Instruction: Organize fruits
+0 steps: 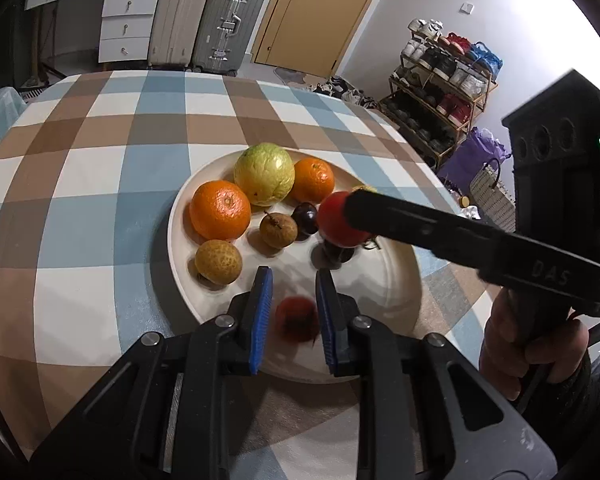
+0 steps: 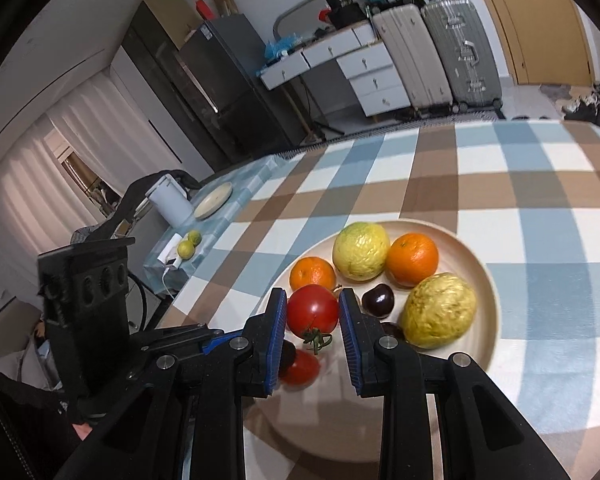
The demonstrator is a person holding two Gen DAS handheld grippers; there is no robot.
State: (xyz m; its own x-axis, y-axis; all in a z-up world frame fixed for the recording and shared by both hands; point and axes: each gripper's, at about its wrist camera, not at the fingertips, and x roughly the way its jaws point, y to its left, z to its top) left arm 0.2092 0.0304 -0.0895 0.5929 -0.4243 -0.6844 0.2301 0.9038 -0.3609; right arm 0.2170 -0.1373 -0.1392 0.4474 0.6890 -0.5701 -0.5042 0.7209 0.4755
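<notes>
A cream plate (image 1: 384,280) (image 2: 488,276) on the checked tablecloth holds two oranges (image 1: 220,210), a large yellow-green fruit (image 1: 265,174) (image 2: 361,251), a rough yellow fruit (image 1: 218,261) (image 2: 438,310), a brown longan-like fruit (image 1: 278,229) and a dark cherry (image 1: 305,216) (image 2: 377,300). My right gripper (image 2: 313,334) is shut on a red tomato (image 2: 313,311) (image 1: 337,220), held just above the plate. My left gripper (image 1: 293,310) is open over the plate's near part; a blurred red fruit (image 1: 297,319) (image 2: 299,366) lies between its pads, untouched.
The checked table (image 1: 100,168) stretches far and left. A side table holds a white kettle (image 2: 168,200), a small plate (image 2: 214,200) and two green fruits (image 2: 190,243). Suitcases (image 1: 208,20), drawers and a shoe rack (image 1: 440,92) stand beyond.
</notes>
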